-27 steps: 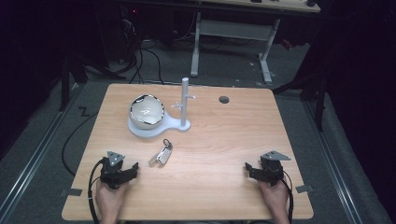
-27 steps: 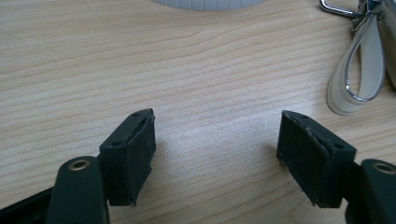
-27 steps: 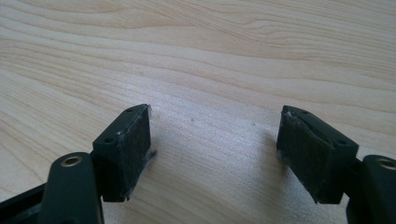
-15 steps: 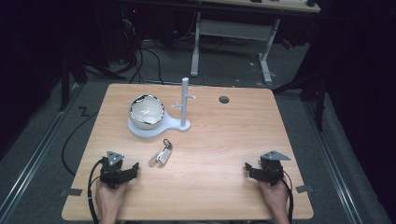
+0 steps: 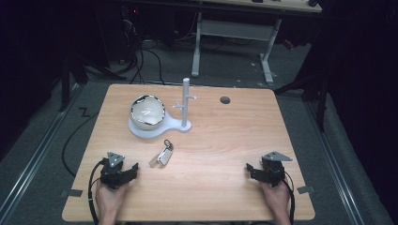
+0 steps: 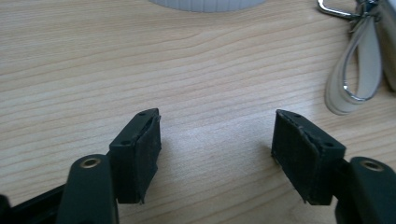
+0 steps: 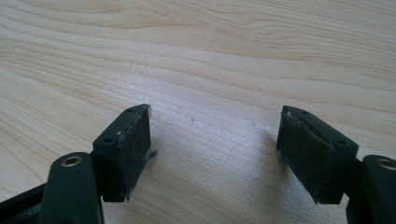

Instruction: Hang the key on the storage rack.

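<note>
Grippers down low at near edge of table [image 5: 220, 197], one per hand, both resting on the wood. Left gripper [image 5: 133, 169] at near-left corner, grey plate on top, cable looping back toward the hand [image 5: 110, 199]. Jaws wide apart in left gripper view [image 6: 217, 140], nothing btwn pads, bare woodgrain in the gap. Right gripper [image 5: 249, 169] at near-right corner, hand [image 5: 276, 201] behind it, tips pointing toward table centre. Jaws spread wide there too [image 7: 215, 140], pads empty, plain wood btwn them.

Keyring [image 5: 162, 154] flat on table, just fwd and to the right of left gripper, near but not touching. Pale strap, metal ring, small fob, clasp end pointing away from person. Same keyring at top-right corner of left gripper view [image 6: 355, 74], beyond right-hand jaw, strap loop and ring clear, rest cut off by frame. Well apart from right gripper.

Farther back: white stand [image 5: 186, 105], upright post w/ short pegs, on a flat white base. Bowl [image 5: 147, 112] w/ shiny rim sitting on left part of that base, just beside post. Edge of white base peeking in at top of left gripper view [image 6: 205, 4]. Dark round hole [image 5: 225, 100] in tabletop, right of post, near far edge. Keyring btwn stand base and left gripper, apart from both.
</note>
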{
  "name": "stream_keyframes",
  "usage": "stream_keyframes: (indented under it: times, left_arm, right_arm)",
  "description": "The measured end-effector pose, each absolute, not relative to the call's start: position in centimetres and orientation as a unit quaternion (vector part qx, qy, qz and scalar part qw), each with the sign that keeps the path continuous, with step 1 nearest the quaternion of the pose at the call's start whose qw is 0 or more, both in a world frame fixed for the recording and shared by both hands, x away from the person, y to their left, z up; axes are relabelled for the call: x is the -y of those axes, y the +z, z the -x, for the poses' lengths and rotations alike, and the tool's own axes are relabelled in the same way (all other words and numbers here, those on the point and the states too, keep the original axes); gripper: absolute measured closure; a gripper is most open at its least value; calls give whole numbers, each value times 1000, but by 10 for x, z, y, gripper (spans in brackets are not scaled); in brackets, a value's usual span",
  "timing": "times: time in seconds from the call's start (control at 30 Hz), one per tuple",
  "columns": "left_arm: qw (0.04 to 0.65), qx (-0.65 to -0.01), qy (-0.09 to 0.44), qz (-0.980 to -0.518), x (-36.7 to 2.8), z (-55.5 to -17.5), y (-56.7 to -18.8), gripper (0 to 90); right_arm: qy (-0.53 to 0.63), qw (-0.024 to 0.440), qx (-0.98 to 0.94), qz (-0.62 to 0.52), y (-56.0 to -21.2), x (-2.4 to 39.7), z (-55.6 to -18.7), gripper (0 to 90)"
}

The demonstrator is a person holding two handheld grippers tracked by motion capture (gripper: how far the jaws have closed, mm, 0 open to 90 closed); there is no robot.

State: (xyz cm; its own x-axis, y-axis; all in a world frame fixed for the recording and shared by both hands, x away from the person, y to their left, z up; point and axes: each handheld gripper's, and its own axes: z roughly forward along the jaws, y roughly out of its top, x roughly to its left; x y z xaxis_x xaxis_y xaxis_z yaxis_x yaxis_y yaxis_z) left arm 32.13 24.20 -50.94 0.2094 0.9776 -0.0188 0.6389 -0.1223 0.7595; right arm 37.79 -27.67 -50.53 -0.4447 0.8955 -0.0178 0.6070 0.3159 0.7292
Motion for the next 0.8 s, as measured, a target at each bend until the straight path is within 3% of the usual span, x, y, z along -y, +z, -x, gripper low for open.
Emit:
stream_keyframes:
  times: [0.33,0.8]
  left_arm:
    - [340,-570,251,-705,-243,-320,-509,380]
    - [380,-561,237,-696,-243,-315,-493,306]
  right_arm:
    - [333,217,-782,-480,-505,277,-378,261]
    - [334,216,-782,-479,-505,277,-378,261]
